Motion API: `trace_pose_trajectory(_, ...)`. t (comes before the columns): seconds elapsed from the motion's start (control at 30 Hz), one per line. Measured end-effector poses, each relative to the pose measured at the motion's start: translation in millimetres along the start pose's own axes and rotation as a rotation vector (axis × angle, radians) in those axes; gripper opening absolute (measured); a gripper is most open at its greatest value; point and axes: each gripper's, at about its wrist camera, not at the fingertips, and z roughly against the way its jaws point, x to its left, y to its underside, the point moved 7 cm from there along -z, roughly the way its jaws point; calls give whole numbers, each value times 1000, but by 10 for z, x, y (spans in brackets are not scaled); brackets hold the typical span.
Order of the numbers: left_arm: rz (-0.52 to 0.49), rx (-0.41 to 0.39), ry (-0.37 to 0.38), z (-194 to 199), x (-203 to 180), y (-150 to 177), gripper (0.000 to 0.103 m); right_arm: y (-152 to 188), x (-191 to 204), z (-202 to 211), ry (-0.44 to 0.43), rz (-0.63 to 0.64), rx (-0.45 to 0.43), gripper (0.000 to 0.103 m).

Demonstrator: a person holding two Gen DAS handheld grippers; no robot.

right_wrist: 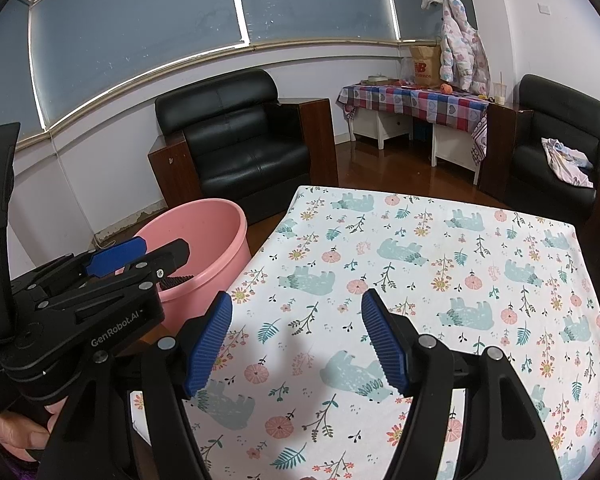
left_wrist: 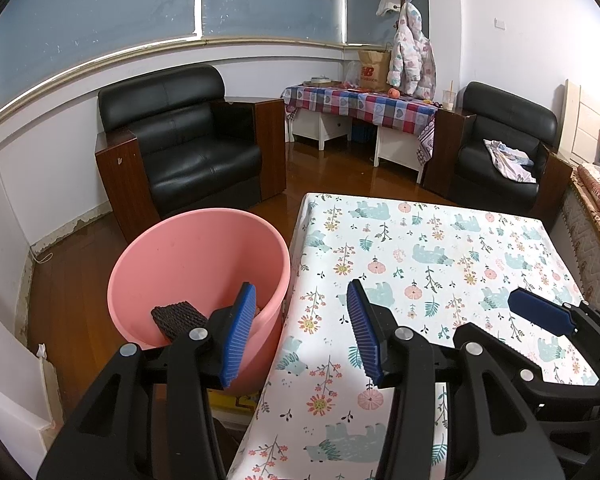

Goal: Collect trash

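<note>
The left gripper (left_wrist: 302, 330), ribbed blue pads on black plastic, has its jaws released and empty; below the left jaw a dark, mesh-textured rectangular scrap (left_wrist: 178, 318) lies inside the round smooth pink plastic bucket (left_wrist: 196, 256). The right gripper (right_wrist: 296, 344) gapes empty over the floral-cloth bench (right_wrist: 440, 264).

The table under the white floral bear-print cloth (right_wrist: 440, 264) lies bare, free to sweep across. Just beside its left edge the round pink plastic bin (left_wrist: 196, 256) stands open-mouthed, blocking that side. Beyond the table's far-left corner sits a black leather armchair (left_wrist: 188, 140).
</note>
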Motion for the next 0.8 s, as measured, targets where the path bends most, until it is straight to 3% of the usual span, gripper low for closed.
trace_pose_trajectory(0.8, -4, 11, 0, -66, -6, 16, 48, 24, -21, 5, -1, -7, 4, 66)
